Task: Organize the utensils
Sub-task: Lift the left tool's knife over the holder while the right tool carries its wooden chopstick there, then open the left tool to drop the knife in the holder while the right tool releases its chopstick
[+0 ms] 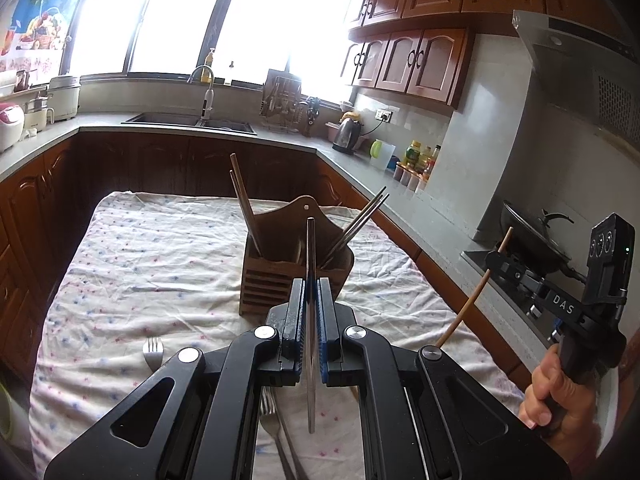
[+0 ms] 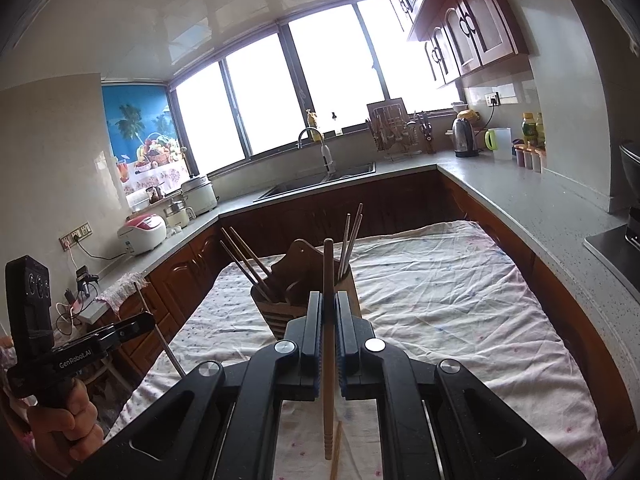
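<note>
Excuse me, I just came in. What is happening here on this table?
A person is sorting cutlery into a wooden holder on a cloth-covered table. The left gripper is shut on a thin metal utensil, seen edge-on. The right gripper is shut on a wooden chopstick. Both are held upright just in front of the holder, which already contains several chopsticks. A fork lies on the cloth.

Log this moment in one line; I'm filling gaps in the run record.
left gripper: shut on metal utensil | right gripper: shut on wooden chopstick | wooden holder: ahead, partly filled | fork: on cloth
</note>
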A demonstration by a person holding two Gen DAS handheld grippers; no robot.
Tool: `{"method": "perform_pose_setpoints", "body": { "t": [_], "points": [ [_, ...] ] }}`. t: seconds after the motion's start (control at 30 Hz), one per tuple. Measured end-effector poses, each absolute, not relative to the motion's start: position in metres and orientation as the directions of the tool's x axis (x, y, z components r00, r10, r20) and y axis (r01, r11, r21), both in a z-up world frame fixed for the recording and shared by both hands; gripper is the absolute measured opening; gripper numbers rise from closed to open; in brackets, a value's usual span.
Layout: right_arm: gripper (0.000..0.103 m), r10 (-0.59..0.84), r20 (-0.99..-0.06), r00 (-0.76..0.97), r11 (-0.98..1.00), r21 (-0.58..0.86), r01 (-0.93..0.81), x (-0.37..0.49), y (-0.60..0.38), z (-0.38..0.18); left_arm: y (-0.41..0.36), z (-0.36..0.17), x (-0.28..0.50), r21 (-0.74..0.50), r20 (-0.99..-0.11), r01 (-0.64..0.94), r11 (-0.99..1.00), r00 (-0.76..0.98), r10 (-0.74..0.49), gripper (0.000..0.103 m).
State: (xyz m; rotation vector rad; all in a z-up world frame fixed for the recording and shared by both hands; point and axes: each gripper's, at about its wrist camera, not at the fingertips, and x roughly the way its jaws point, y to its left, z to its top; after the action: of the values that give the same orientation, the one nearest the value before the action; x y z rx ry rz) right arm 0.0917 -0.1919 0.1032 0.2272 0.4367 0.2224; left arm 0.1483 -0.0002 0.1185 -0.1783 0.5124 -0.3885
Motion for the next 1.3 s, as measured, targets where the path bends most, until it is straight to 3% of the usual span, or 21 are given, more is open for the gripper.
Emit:
{"method": "perform_pose_setpoints", "body": {
  "t": [0.93, 1.3],
  "points": [
    [0.006, 0.272, -0.265, 0.925, 0.944, 0.260, -0.204, 0.189, -0.183, 0.158, 0.015, 0.188, 0.249, -0.238, -0.289, 0.268, 0.934, 0.898, -0.332, 0.004],
    [0.006, 0.256, -0.216, 0.942, 0.948, 0.245, -0.201, 0.227, -0.175, 0.157, 0.007, 0.175, 0.299, -0.237, -0.270, 0.230, 0.944, 0.918, -0.291, 0.004]
  ]
}}
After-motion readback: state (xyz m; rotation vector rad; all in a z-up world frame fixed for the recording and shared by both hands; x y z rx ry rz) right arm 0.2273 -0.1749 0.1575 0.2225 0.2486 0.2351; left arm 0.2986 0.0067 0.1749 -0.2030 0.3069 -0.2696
